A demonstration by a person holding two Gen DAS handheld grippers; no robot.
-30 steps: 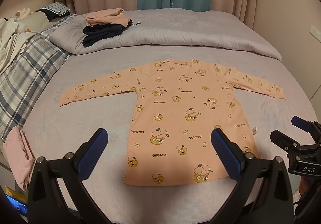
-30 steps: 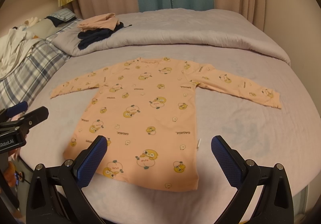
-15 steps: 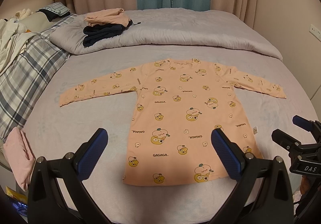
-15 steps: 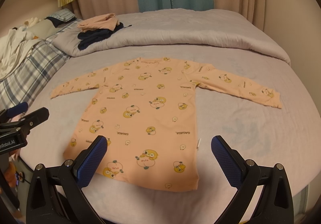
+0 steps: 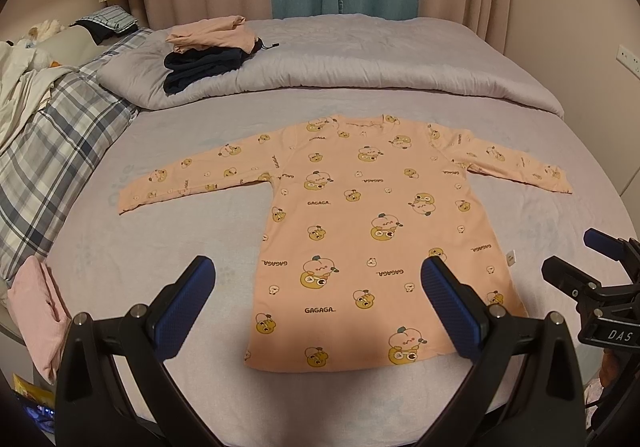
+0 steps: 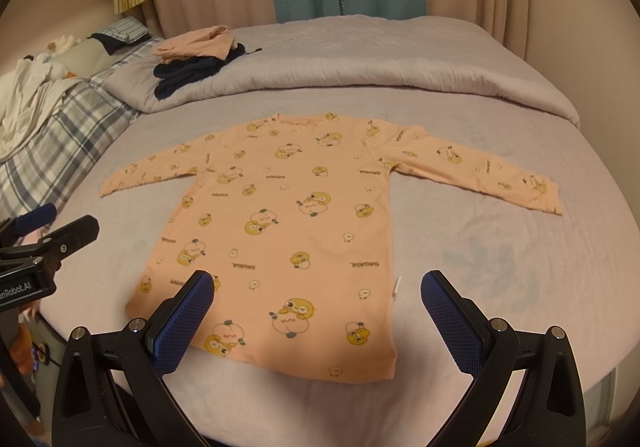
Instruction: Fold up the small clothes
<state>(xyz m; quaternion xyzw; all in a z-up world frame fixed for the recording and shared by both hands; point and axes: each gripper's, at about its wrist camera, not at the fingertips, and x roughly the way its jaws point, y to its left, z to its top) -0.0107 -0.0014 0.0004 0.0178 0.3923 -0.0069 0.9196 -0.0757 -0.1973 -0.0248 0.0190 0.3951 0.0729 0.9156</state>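
A small peach long-sleeved shirt (image 5: 360,223) (image 6: 288,223) with yellow cartoon prints lies flat on the lilac bed, sleeves spread to both sides, hem toward me. My left gripper (image 5: 318,305) hovers open above the hem's left part, nothing between its blue pads. My right gripper (image 6: 318,313) also hangs open over the hem, holding nothing. Each gripper shows at the edge of the other's view: the right gripper (image 5: 596,267) beside the shirt's right hem corner, the left gripper (image 6: 48,231) off the shirt's left side.
A folded grey duvet (image 5: 360,63) lies across the far bed with a stack of peach and navy clothes (image 5: 208,55) on it. A plaid blanket (image 5: 48,151) and white bedding lie at left. A pink folded cloth (image 5: 36,311) rests at the near left edge.
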